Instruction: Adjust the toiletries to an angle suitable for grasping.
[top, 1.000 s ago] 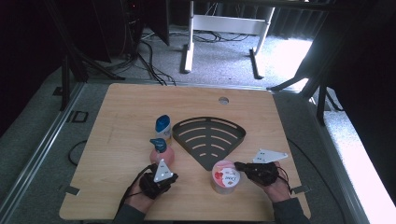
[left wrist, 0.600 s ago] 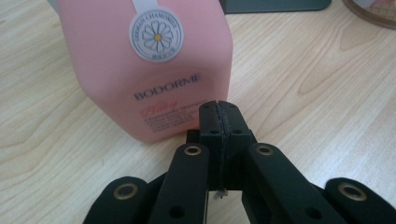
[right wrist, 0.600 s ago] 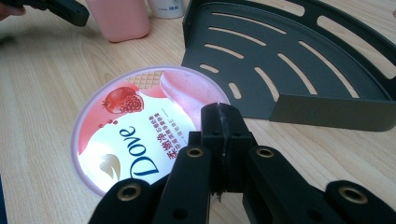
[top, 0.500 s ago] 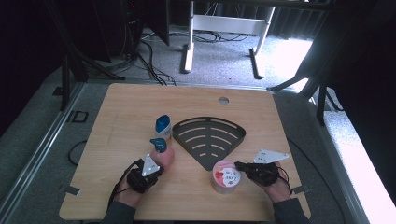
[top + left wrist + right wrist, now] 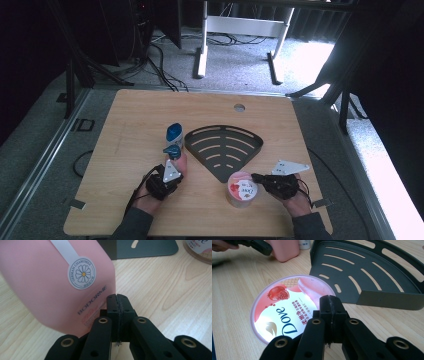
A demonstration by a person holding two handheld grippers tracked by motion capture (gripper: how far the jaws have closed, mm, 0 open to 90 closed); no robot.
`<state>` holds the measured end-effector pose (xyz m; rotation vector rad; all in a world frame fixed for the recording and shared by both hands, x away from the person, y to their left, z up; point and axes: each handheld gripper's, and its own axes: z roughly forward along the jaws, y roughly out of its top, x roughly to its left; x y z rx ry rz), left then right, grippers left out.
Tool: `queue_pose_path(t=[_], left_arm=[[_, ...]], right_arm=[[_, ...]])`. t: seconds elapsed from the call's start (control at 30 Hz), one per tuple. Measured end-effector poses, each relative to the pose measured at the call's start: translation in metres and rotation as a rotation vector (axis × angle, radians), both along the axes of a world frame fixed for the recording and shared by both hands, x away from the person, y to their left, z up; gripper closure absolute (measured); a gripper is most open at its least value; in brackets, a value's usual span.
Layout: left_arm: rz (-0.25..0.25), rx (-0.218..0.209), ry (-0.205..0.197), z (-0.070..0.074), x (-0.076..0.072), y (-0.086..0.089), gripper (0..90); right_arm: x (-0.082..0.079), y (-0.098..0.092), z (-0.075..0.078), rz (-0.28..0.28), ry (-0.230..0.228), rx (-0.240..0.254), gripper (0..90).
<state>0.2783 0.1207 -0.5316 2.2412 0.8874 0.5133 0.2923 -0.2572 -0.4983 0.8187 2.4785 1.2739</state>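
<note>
A pink bottle (image 5: 180, 161) (image 5: 57, 277) with a blue pump stands left of the black corner rack (image 5: 223, 147). My left gripper (image 5: 174, 168) (image 5: 117, 296) is shut and empty, its tips against the bottle's lower edge; I cannot tell whether they touch it. A round Dove tub (image 5: 242, 189) (image 5: 287, 312) with a pink and white lid sits in front of the rack. My right gripper (image 5: 256, 178) (image 5: 329, 299) is shut and empty, its tips over the tub's right rim. The right gripper view also has the pink bottle (image 5: 284, 251) and the left gripper (image 5: 254, 245) at top left.
A white bottle with a blue cap (image 5: 174, 133) stands just behind the pink one. The rack (image 5: 367, 272) has slotted openings and a raised wall. The wooden table (image 5: 125, 125) has a small hole (image 5: 239, 107) near its far edge. Cables trail on the floor beyond.
My left gripper swung out to the left, then came back in against the pink bottle. The right gripper and the tub have stayed put.
</note>
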Motion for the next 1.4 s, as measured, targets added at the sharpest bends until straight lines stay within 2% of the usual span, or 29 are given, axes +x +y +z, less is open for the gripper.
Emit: queue_pose_path(t=[0.2,0.5,0.7,0.83,1.03,1.2,1.27,1.33,1.4], left_arm=[[-0.004,0.008,-0.003,0.000,0.008,-0.006,89.7],[-0.004,-0.003,-0.009,0.000,0.016,-0.012,89.7],[0.000,0.000,-0.019,0.000,0.015,-0.014,88.9],[-0.003,-0.021,-0.033,0.005,0.002,-0.006,87.7],[0.054,-0.019,-0.046,0.011,-0.011,0.020,87.8],[0.130,-0.036,-0.026,0.008,-0.004,0.041,88.4],[0.134,-0.046,-0.018,0.006,0.001,0.042,88.5],[0.136,-0.024,-0.009,0.004,0.006,0.041,88.9],[0.132,-0.027,0.000,0.002,0.008,0.040,89.1]], right_arm=[[0.000,0.000,0.000,0.000,-0.001,0.000,90.0],[0.000,0.000,0.000,-0.001,0.000,0.005,90.0],[0.001,0.000,0.000,-0.001,0.000,0.005,90.0],[0.001,0.000,-0.001,-0.001,0.000,0.007,90.0],[0.001,0.000,-0.001,-0.001,0.000,0.005,90.0],[0.001,0.000,-0.001,-0.001,0.000,0.007,90.0],[0.001,0.000,-0.001,0.000,0.000,0.008,90.0],[0.001,0.000,-0.001,-0.001,0.001,0.009,90.0],[0.001,0.000,-0.001,-0.001,0.000,0.008,90.0]])
